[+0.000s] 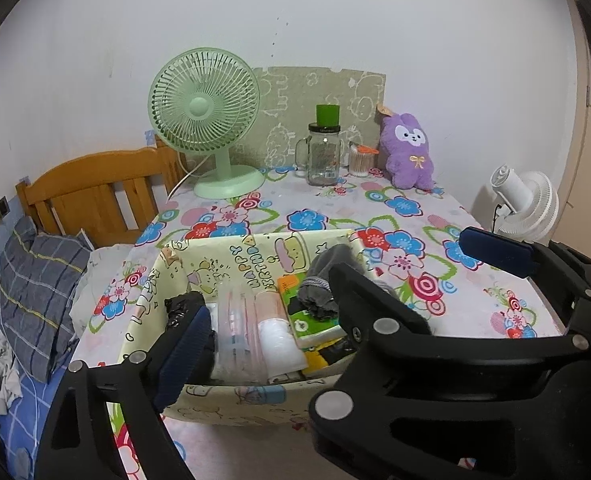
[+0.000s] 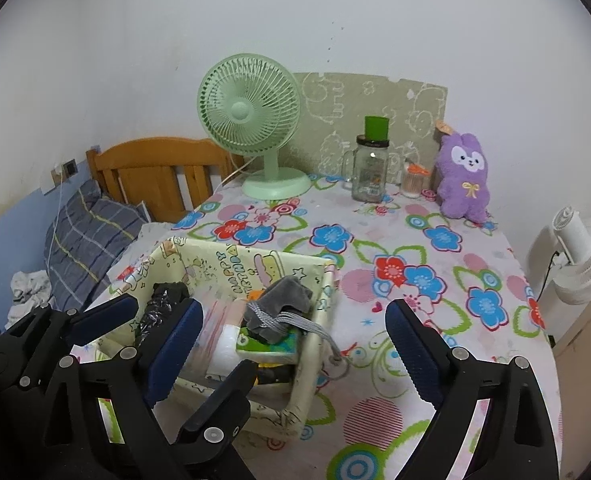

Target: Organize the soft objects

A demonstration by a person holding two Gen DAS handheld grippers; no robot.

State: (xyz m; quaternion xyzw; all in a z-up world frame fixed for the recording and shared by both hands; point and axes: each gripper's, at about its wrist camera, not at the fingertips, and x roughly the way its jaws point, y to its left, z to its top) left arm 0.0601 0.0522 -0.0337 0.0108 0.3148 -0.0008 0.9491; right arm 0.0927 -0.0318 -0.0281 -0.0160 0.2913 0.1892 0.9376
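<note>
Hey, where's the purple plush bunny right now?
The purple plush bunny sits upright at the far right of the flowered table, against the wall, just right of the cotton swab jar and the glass mug jar.

You see a grey sock bundle (image 2: 281, 308) crumpled on top of the green packet inside the pale cartoon-print basket (image 2: 319, 320), near its right wall, its ribbed cuff drooping toward the rim.

A home bedroom: a wooden bed frame (image 1: 95, 188) with plaid pillow (image 1: 35, 292) beside a floral-clothed table (image 1: 415, 216).
</note>
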